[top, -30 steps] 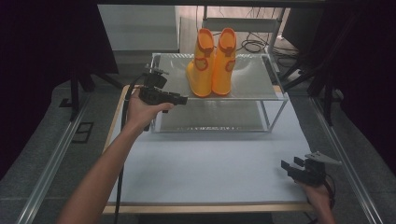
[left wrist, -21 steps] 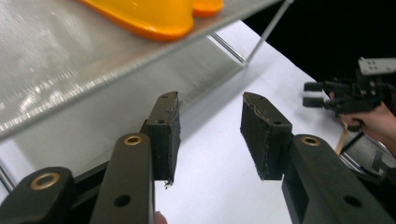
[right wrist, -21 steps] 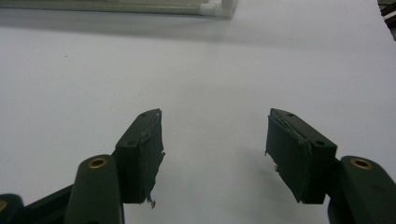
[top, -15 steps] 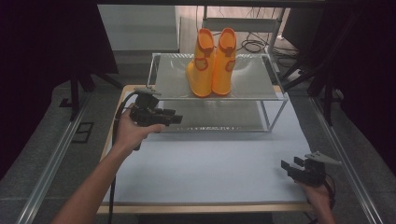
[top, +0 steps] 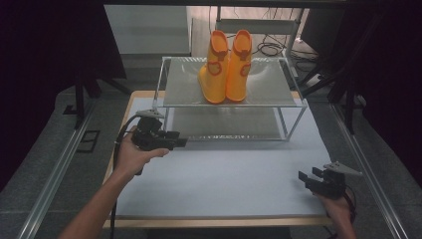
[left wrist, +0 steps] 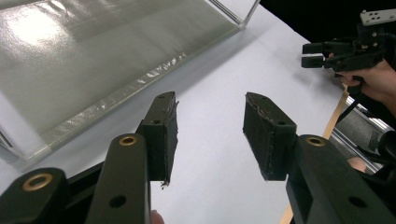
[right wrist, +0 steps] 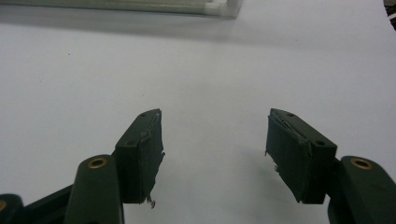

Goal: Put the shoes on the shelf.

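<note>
Nearest me, at the near right corner of the counter [top: 224, 189], the person's right hand [top: 338, 209] holds the right tool [top: 309, 178] low over the white surface, close to the front edge. Its jaws stand well apart with nothing between them; in the right gripper view the two black pads [right wrist: 149, 158] frame bare white counter, and a grey three-cornered plate [top: 342, 168] sits on top of the tool.

Farther in on the left side, the left hand [top: 130, 155] grips the left tool [top: 179, 143], which points to the right across the counter, just in front of the rack's near left leg. A black cable [top: 115, 149] loops from its back down along the forearm. Its jaws are also spread, holding nothing; the left gripper view looks between them at open counter, with the rack's lower shelf [left wrist: 93, 60] to one side and the right tool [left wrist: 313, 48] well apart at the far corner.

Beyond both tools stands a two-level rack [top: 293, 104] with a thin metal frame and translucent shelves. On its upper shelf a pair of orange rubber boots [top: 226, 74] stands upright, side by side and touching, toes toward the person. The lower shelf looks bare.

Behind the rack, cables [top: 268, 49] lie on the floor among dark stands.
</note>
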A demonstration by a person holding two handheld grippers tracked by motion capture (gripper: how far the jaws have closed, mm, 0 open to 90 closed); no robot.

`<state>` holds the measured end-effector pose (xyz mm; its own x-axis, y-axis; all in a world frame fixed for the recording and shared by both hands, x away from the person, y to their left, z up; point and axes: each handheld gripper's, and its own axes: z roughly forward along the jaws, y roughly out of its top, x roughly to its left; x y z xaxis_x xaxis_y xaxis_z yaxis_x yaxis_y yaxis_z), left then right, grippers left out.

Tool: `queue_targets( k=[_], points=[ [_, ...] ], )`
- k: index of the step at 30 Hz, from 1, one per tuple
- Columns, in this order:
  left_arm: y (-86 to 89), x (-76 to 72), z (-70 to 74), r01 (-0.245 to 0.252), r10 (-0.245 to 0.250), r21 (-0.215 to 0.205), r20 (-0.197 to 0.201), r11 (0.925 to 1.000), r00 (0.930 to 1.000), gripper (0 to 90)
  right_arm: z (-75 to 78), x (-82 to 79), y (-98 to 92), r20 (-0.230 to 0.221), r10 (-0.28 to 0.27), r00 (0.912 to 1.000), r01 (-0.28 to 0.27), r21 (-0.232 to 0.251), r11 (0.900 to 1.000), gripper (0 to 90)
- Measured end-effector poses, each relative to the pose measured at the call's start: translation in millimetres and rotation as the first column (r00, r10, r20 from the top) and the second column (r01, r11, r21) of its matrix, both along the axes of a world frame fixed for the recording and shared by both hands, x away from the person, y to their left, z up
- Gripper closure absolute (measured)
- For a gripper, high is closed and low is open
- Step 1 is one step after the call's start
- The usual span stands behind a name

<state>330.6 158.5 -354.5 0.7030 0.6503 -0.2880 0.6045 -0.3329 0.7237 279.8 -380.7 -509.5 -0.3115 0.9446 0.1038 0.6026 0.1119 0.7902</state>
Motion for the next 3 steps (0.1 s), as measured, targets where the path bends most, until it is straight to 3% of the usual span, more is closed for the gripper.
queue_targets(
  k=[3],
  points=[
    [-0.5, 0.2, -1.2, 0.003, -0.003, -0.004, -0.002, 1.0000, 1.0000, 54.1, 0.3, 0.1, -0.3, 0.003, -0.001, 1.0000, 0.001, -0.001, 1.000, 36.2]
  ],
)
